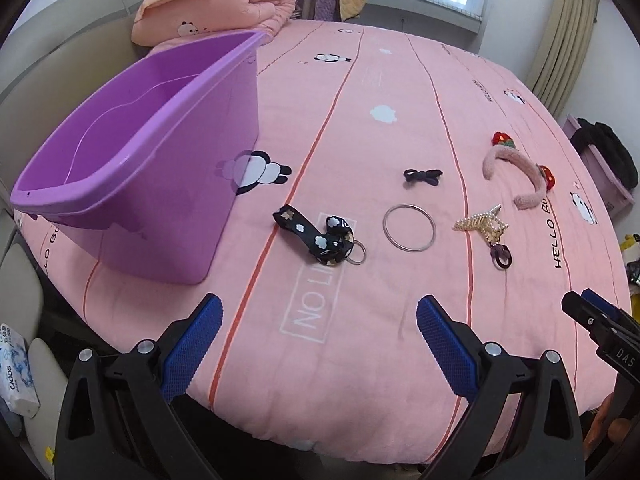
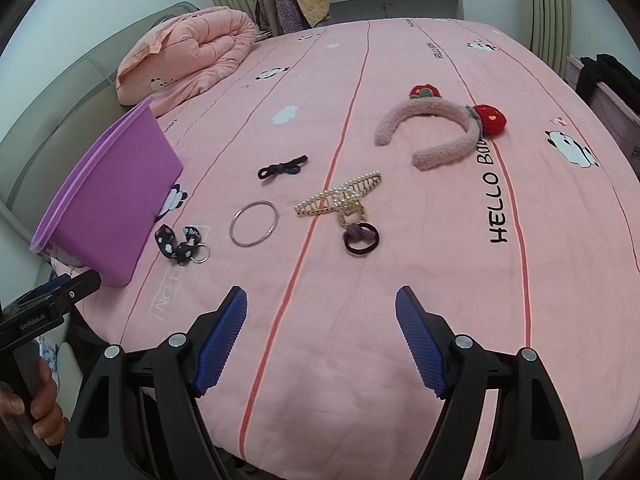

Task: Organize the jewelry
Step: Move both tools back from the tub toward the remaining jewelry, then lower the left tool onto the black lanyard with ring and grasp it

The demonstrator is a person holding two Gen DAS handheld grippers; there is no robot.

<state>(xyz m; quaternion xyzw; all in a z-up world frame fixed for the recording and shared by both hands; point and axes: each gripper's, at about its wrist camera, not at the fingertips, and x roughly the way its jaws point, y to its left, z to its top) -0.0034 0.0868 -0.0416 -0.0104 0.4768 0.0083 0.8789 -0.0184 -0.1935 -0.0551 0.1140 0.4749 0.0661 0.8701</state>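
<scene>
An empty purple plastic bin (image 1: 132, 184) stands on the pink bed at the left; it also shows in the right wrist view (image 2: 108, 196). On the sheet lie a black floral strap with a ring (image 1: 324, 240) (image 2: 182, 244), a silver bangle (image 1: 409, 229) (image 2: 254, 223), a black hair tie bow (image 1: 423, 176) (image 2: 282, 168), a pearl claw clip (image 1: 482, 224) (image 2: 340, 200), a purple hair tie (image 1: 501, 256) (image 2: 361, 239) and a pink plush headband with red mushrooms (image 1: 520, 172) (image 2: 440, 132). My left gripper (image 1: 319, 328) is open and empty near the bed's front edge. My right gripper (image 2: 322, 320) is open and empty, short of the clip.
A folded peach quilt (image 1: 216, 4) lies at the far left of the bed. A chair with clothes (image 2: 292, 0) stands beyond the bed by the window. A tissue pack (image 1: 16, 368) lies on the floor at the left. A purple box with black clothing (image 1: 608, 160) stands at the right.
</scene>
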